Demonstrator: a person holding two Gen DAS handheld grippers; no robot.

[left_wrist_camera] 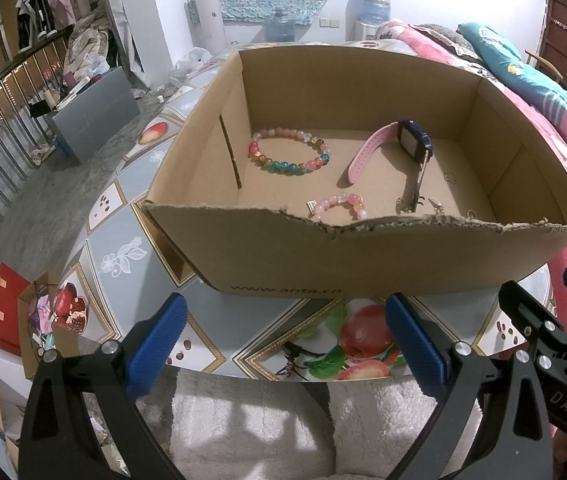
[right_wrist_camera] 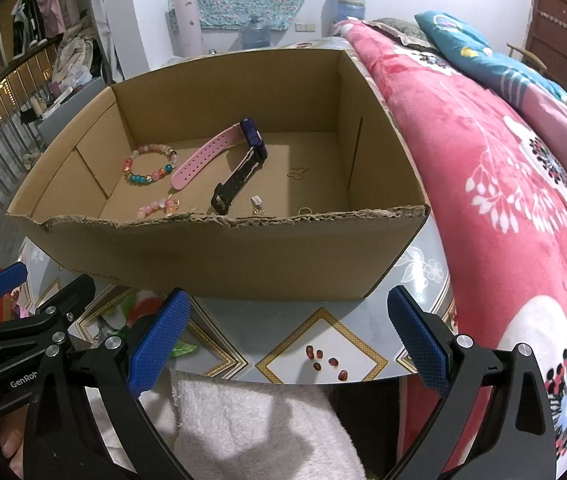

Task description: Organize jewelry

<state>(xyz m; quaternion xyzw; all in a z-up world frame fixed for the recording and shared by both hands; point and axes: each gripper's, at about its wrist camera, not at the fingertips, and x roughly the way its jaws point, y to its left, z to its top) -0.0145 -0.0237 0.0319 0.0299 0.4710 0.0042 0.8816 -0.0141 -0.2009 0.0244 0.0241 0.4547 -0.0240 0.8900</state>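
Jewelry lies on the floor of the cardboard box (left_wrist_camera: 363, 256) on the patterned table (left_wrist_camera: 123, 248): a multicolored bead bracelet (left_wrist_camera: 289, 152), a smaller pink bracelet (left_wrist_camera: 339, 204) near the front wall, and a watch (left_wrist_camera: 411, 140) with a pink strap. Both the left gripper (left_wrist_camera: 287, 344) and the right gripper (right_wrist_camera: 287, 340) hover level just before the box, side by side, jaws spread wide and holding nothing. Only the right wrist view shows the pink floral blanket (right_wrist_camera: 503, 184) beside the table and the small dark red seeds (right_wrist_camera: 325, 360) at the table edge, which I cannot tell as printed or loose.

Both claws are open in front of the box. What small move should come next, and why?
Probably withdraw. Both the left claw and the right claw are empty, and the watch and bead bracelets already lie inside the cardboard box.
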